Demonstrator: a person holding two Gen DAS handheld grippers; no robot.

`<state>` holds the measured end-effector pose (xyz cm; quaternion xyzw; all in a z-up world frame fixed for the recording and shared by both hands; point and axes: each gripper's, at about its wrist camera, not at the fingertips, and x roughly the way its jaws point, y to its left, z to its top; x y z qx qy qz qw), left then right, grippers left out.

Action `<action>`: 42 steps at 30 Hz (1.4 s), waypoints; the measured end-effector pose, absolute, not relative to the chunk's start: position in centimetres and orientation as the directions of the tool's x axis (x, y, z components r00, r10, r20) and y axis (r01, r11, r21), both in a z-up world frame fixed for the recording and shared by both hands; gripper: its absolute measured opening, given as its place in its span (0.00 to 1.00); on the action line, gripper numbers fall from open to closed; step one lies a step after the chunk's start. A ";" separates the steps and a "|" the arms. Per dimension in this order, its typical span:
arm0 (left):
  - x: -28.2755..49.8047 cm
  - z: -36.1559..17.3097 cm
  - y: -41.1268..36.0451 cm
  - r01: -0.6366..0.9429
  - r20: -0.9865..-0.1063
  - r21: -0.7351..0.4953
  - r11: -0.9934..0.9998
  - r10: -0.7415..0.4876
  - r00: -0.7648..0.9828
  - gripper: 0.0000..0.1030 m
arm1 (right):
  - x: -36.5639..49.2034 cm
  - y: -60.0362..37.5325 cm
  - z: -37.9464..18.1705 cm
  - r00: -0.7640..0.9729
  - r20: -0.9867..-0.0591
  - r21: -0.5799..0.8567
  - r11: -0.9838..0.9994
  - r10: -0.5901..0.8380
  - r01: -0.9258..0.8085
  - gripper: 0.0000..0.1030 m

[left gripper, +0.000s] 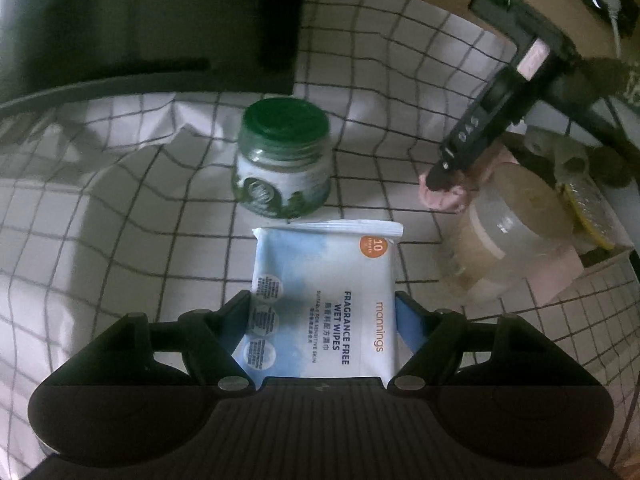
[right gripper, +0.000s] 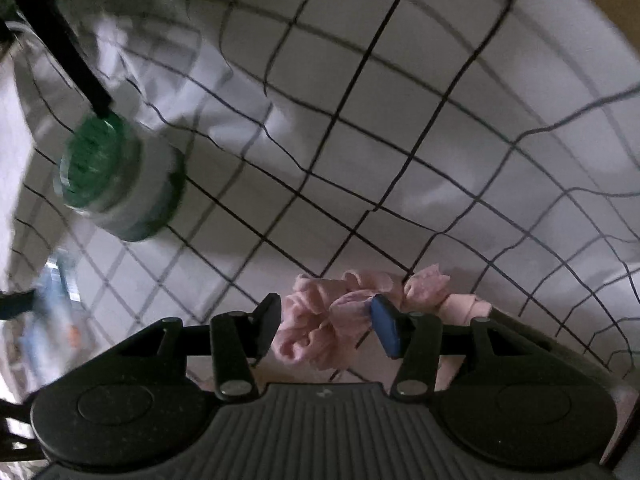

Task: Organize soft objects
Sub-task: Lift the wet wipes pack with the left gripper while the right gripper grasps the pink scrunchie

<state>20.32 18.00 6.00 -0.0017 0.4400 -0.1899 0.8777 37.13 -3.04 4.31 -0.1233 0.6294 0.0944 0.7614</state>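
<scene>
A blue-white pack of wet wipes [left gripper: 324,300] lies on the checked cloth between the fingers of my left gripper [left gripper: 325,312], which is shut on its sides. My right gripper [right gripper: 326,320] is shut on a pink fabric scrunchie [right gripper: 320,328] just above the cloth. In the left wrist view the right gripper [left gripper: 444,178] reaches in from the upper right with the scrunchie [left gripper: 442,199] at its tip. The blurred wipes pack [right gripper: 52,312] shows at the left edge of the right wrist view.
A green-lidded jar [left gripper: 282,160] stands behind the wipes; it also shows in the right wrist view [right gripper: 116,178]. A beige-lidded tub [left gripper: 508,236] sits at the right by a pink box [left gripper: 560,272]. A dark box [left gripper: 152,20] is at the back left.
</scene>
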 end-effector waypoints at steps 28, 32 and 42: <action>20.4 15.1 19.5 0.327 -0.676 -0.065 0.943 -0.283 0.680 0.78 | 25.7 -2.3 23.2 0.605 -0.779 -0.028 0.954 0.167 -0.298 0.17; 21.7 18.1 19.1 0.337 -0.632 -0.051 0.940 -0.292 0.718 0.78 | 23.2 -4.0 25.6 0.679 -0.713 -0.013 0.965 0.174 -0.261 0.17; 24.2 21.7 12.2 0.476 -0.585 -0.090 0.875 -0.433 0.686 0.78 | 18.6 -11.4 30.3 0.802 -0.587 0.031 0.993 0.109 -0.112 0.17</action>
